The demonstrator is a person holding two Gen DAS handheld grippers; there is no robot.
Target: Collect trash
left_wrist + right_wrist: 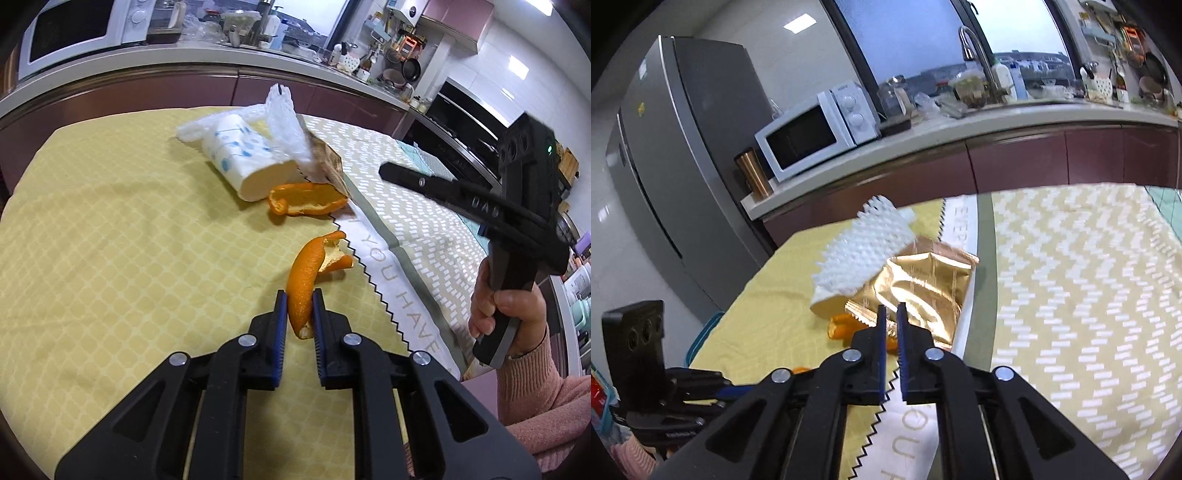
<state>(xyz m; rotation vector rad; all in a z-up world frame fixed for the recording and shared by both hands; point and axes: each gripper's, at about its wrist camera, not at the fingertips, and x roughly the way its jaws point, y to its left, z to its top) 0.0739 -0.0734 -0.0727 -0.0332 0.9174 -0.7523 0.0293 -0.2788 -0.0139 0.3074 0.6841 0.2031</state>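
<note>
My left gripper (300,297) is shut on a curled orange peel (306,280) just above the yellow tablecloth (110,240). A second orange peel (306,199) lies farther off, beside a roll of tissue (245,158), white foam netting (286,125) and a gold foil wrapper (330,166). My right gripper (892,308) is nearly shut and empty, held in the air and pointing at the gold wrapper (923,284), the foam netting (864,251) and an orange peel (846,326). The right gripper also shows in the left wrist view (386,170), held by a hand.
A zigzag-patterned cloth (1089,295) with a lettered border covers the table's right part. Behind it runs a kitchen counter (960,129) with a microwave (816,133), a copper tumbler (753,171) and a sink tap. A grey fridge (683,147) stands at the left.
</note>
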